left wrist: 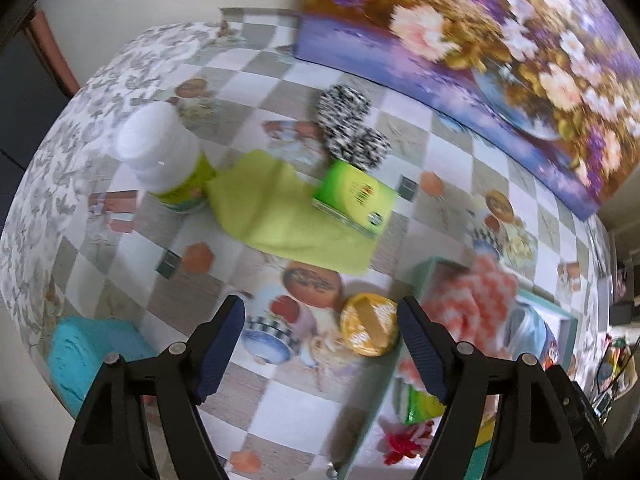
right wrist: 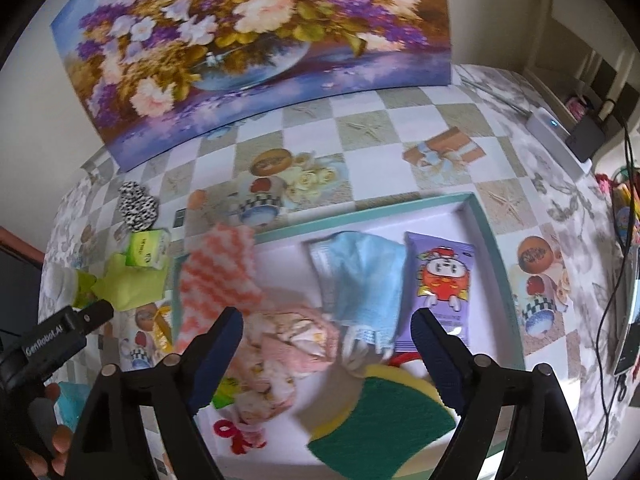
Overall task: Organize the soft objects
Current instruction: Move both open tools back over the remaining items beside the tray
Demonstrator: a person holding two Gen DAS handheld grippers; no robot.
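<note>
I take the teal-rimmed tray (right wrist: pixel 486 240) as my landmark. Inside it lie the soft things: an orange-and-white checked cloth (right wrist: pixel 218 276) draped over its left wall, a light blue cloth (right wrist: pixel 360 276) near the middle, a pink patterned cloth (right wrist: pixel 288 340) bunched in front of that, and a green-and-yellow scouring sponge (right wrist: pixel 380 412) at the near edge. A purple snack packet (right wrist: pixel 438 280) lies just right of the blue cloth.

My right gripper (right wrist: pixel 326 354) hangs over the tray's near half with its jaws spread wide, nothing between them.

Left of the tray, on the checked tablecloth (left wrist: pixel 280 400), a lime-green cloth (left wrist: pixel 272 208) lies flat with a green box (left wrist: pixel 354 196) resting on its far corner. A black-and-white patterned bundle (left wrist: pixel 348 124) sits just beyond the box. A white-capped bottle (left wrist: pixel 168 156) stands at the cloth's far-left edge. A yellow round tin (left wrist: pixel 370 324) sits just beside the tray's left wall, and a turquoise towel (left wrist: pixel 84 356) lies well apart to the left.

My left gripper (left wrist: pixel 320 348) is above the tablecloth, left of the tray, jaws wide apart and empty. A floral painting (right wrist: pixel 248 40) leans behind the tray.
</note>
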